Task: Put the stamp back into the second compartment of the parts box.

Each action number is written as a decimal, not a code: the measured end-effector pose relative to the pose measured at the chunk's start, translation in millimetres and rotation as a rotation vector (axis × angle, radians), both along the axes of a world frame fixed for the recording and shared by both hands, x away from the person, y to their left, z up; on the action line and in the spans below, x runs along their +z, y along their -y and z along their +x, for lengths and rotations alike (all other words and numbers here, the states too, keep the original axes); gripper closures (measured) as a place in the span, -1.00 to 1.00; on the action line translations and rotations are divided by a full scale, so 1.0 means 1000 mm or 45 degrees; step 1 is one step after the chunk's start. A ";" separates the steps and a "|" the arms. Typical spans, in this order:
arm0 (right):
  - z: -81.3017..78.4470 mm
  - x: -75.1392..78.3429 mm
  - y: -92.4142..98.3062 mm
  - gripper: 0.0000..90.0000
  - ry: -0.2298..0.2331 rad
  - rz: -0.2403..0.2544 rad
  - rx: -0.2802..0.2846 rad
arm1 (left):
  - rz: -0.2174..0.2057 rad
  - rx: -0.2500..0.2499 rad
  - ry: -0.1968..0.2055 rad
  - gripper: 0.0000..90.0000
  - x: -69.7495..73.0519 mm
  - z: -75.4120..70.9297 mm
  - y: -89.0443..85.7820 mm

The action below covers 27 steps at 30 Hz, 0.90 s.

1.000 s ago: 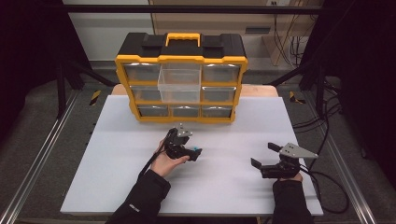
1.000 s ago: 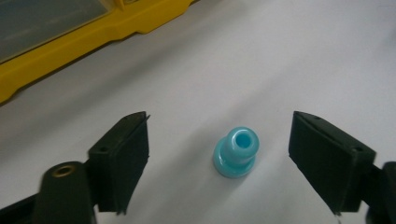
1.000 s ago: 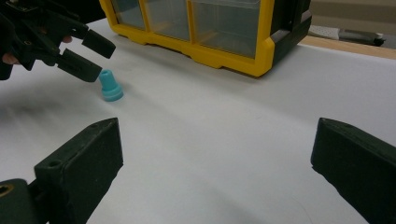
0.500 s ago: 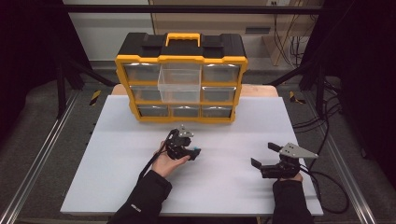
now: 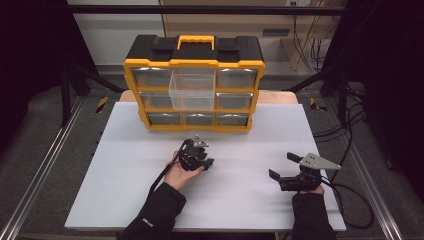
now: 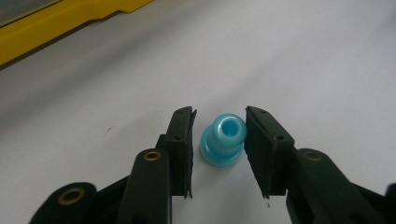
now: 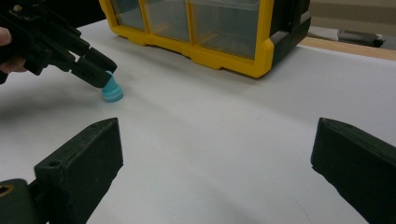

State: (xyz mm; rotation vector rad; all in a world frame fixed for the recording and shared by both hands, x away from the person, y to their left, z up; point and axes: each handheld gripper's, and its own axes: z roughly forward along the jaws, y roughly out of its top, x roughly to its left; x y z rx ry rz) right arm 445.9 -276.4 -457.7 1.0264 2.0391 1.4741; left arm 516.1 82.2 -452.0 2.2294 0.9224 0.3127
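blue plug [image 6: 224, 141] | glossy plastic, flanged, hollow | on smooth white table [image 6: 327, 60]

My left gripper [image 5: 209, 163] sits toward the middle of the bench [image 5: 120, 165], tilted down at its surface, my left hand [image 5: 182, 172] wrapped under its body and my dark sleeve running back to the near edge. Its fingers [image 6: 181, 140] have just been closing and now stand narrowly apart, not yet pressing. My right gripper [image 5: 281, 166] rests low by the bench's near right corner, pointing left, fingers [image 7: 88, 158] spread wide.
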 end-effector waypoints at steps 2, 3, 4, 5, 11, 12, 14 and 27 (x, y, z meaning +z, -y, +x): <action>0.000 0.000 0.000 -0.94 0.000 -0.001 0.000 | 0.009 -0.001 0.001 0.43 0.000 0.000 0.002; 0.000 0.000 0.000 -0.94 -0.001 0.000 0.000 | 0.015 -0.002 0.001 0.44 -0.001 -0.001 0.002; 0.000 0.000 0.000 -0.94 0.000 0.001 0.000 | 0.014 -0.003 -0.004 0.45 -0.001 0.000 0.003; 0.000 0.000 0.000 -0.94 -0.001 0.001 0.000 | 0.016 -0.002 -0.004 0.48 -0.001 -0.001 0.003; 0.000 0.000 0.000 -0.94 0.000 0.000 0.000 | 0.020 -0.001 -0.016 0.58 -0.001 -0.001 0.003; 0.000 0.000 0.000 -0.94 0.000 0.001 0.000 | 0.021 0.000 -0.016 0.58 0.000 0.000 0.003; 0.000 0.000 0.000 -0.94 -0.001 0.002 -0.001 | 0.022 0.001 -0.017 0.59 0.000 -0.001 0.003; 0.000 0.000 0.000 -0.94 -0.001 0.002 0.000 | 0.011 -0.010 -0.012 0.60 0.005 -0.002 -0.001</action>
